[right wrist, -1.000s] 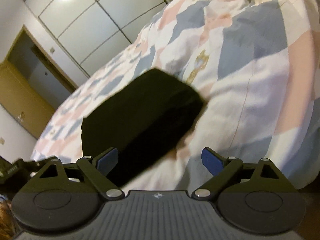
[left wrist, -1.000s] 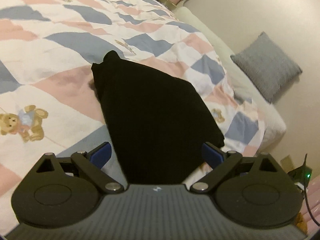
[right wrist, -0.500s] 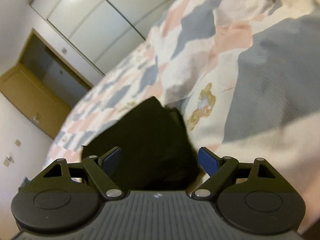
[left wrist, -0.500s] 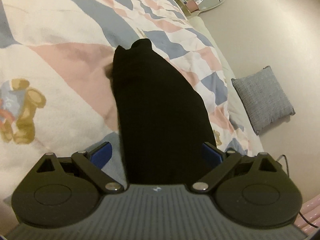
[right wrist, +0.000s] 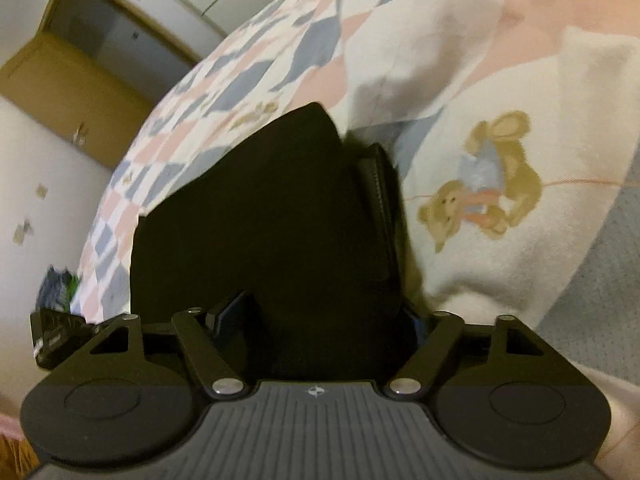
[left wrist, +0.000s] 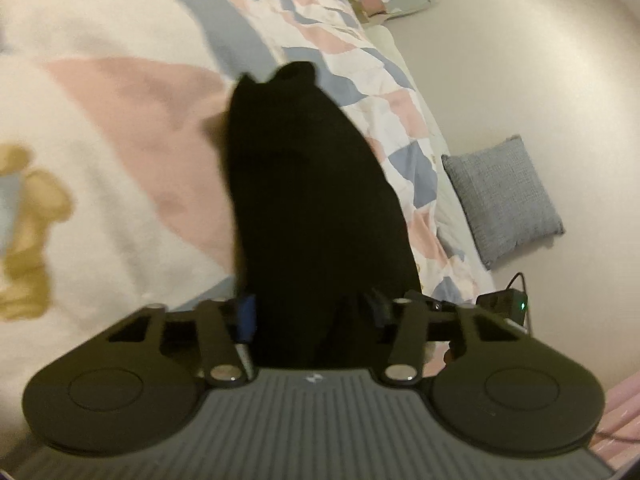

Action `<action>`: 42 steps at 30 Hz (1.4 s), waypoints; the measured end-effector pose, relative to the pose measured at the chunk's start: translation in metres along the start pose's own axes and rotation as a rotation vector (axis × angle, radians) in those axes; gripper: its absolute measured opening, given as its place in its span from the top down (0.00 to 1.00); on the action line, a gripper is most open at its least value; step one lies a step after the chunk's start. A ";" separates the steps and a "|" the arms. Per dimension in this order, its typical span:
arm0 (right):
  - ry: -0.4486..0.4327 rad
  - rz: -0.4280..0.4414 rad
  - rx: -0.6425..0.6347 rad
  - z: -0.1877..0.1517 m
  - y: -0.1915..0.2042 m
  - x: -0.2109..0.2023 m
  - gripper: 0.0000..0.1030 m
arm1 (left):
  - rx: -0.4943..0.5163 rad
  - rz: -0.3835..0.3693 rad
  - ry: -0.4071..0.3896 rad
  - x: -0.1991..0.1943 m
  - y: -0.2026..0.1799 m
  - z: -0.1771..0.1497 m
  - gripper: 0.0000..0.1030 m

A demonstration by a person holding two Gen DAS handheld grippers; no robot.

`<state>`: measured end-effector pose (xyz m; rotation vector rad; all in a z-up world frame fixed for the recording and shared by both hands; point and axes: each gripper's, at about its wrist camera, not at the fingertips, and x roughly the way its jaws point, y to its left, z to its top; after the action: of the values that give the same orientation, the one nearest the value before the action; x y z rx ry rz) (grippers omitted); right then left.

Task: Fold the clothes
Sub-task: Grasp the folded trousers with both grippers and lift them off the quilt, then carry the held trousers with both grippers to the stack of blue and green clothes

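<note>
Black folded garment (left wrist: 312, 208) lies on patchwork bed quilt (left wrist: 132, 128). Left gripper (left wrist: 312, 312) fingers closing on garment's near edge; right gripper (right wrist: 324, 312) fingers closing, cloth between them (contact unclear). Soft, light, limp: likely sags; grip hem corners.

- The folded garment (left wrist: 312, 208) in front of me is solid black, no print.
- The quilt (left wrist: 120, 128) is cream with pink and grey-blue patches, plus tan teddy bears (right wrist: 484, 196).
- My finger pads (left wrist: 245, 316) are blue on black gripper frames.
- The cushion (left wrist: 500, 196) is grey-blue, woven.
- The door frame (right wrist: 60, 80) is yellowish wood.
</note>
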<state>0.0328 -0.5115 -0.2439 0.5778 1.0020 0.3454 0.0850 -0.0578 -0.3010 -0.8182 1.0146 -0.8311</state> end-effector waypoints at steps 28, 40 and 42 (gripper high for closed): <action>0.177 0.181 0.141 -0.007 0.031 0.025 0.44 | -0.023 0.023 0.154 -0.044 -0.004 0.026 0.58; 0.179 0.295 0.251 -0.002 0.004 0.063 0.50 | -0.023 -0.014 0.140 -0.025 -0.005 0.026 0.67; 0.176 0.284 0.244 0.001 0.012 0.056 0.54 | -0.007 -0.020 0.139 -0.034 -0.015 0.029 0.68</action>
<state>0.0614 -0.4731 -0.2750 0.9272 1.1416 0.5364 0.0993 -0.0297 -0.2660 -0.7862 1.1339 -0.9119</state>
